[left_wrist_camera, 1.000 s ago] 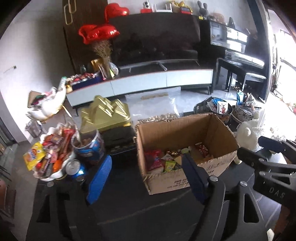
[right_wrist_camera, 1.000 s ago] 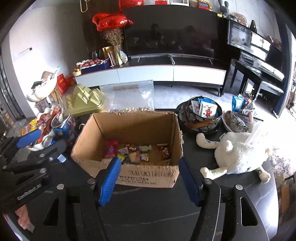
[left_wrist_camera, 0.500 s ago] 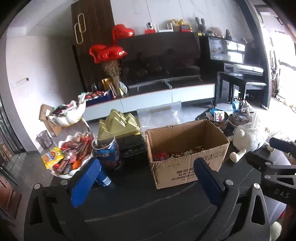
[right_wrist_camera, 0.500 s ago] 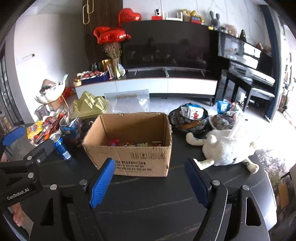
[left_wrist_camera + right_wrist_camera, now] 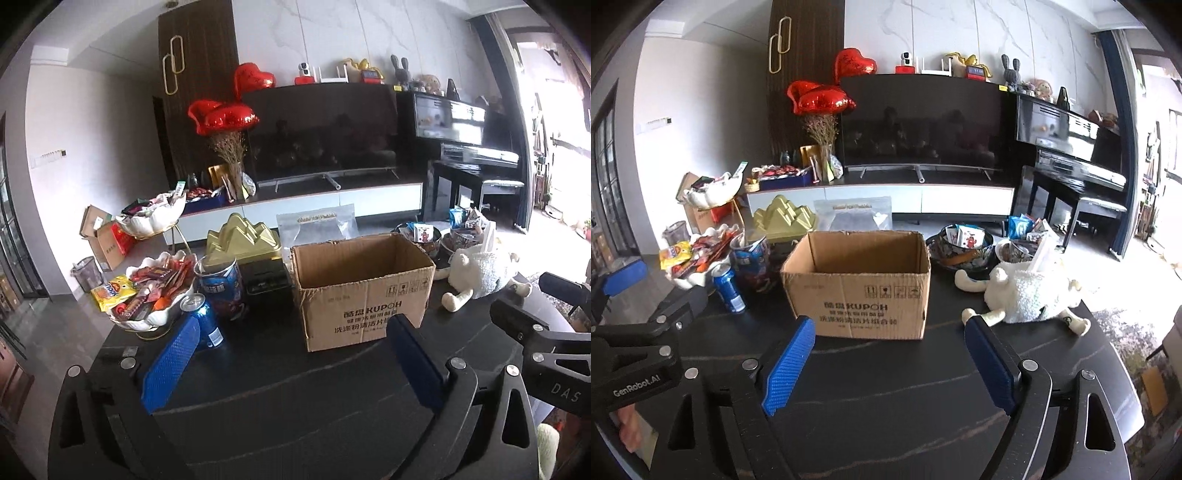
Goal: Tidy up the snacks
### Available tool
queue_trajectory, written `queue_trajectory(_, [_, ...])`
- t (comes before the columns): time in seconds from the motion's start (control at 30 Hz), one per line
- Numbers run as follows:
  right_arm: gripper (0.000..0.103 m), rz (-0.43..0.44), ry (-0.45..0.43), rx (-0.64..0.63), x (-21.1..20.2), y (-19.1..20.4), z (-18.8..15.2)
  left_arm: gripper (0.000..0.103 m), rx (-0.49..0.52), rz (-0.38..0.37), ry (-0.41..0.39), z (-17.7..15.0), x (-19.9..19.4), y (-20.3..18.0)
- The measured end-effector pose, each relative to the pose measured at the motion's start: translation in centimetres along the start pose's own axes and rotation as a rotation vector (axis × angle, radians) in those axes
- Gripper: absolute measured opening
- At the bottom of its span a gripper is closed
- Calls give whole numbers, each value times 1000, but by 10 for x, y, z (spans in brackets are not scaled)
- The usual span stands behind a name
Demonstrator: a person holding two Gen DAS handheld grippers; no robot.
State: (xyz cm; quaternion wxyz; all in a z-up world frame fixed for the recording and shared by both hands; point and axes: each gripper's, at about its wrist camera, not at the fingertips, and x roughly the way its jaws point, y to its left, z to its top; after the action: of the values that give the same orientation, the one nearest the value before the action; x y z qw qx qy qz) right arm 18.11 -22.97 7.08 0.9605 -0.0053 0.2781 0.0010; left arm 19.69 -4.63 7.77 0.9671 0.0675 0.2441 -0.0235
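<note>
Dark worktop (image 5: 886, 387) carries the cardboard box (image 5: 864, 295) centrally, with the snack dish (image 5: 147, 295) to its left. My left gripper (image 5: 291, 358) and right gripper (image 5: 886, 354) both stand apart and empty, the right's jaws having just been opening. Reaching left, I could topple the blue can (image 5: 207, 321).

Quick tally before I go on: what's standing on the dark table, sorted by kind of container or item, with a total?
Cardboard box: 1
White shell-shaped snack dishes, the upper one on a stand: 2
Dark bowls of packets: 2
Blue snack tub: 1
Blue drink can: 1
Gold ridged tin: 1
Clear zip bag: 1
White plush toy: 1
Total: 10
</note>
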Motion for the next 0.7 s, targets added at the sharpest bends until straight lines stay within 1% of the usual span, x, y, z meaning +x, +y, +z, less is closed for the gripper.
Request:
queue_trajectory(0.17, [84, 12, -10, 6, -15, 2, -12, 103, 12, 18, -29, -6, -17, -2])
queue_trajectory(0.4, [84, 18, -27, 20, -32, -1, -23, 103, -5, -28, -47, -15, -37, -4])
queue_trajectory(0.57, [84, 13, -31, 24, -39, -3, -28, 103, -7, -19, -66, -21, -49, -3])
queue_trajectory(0.7, [84, 19, -42, 17, -46, 0, -31, 103, -18, -34, -64, -25, -54, -1])
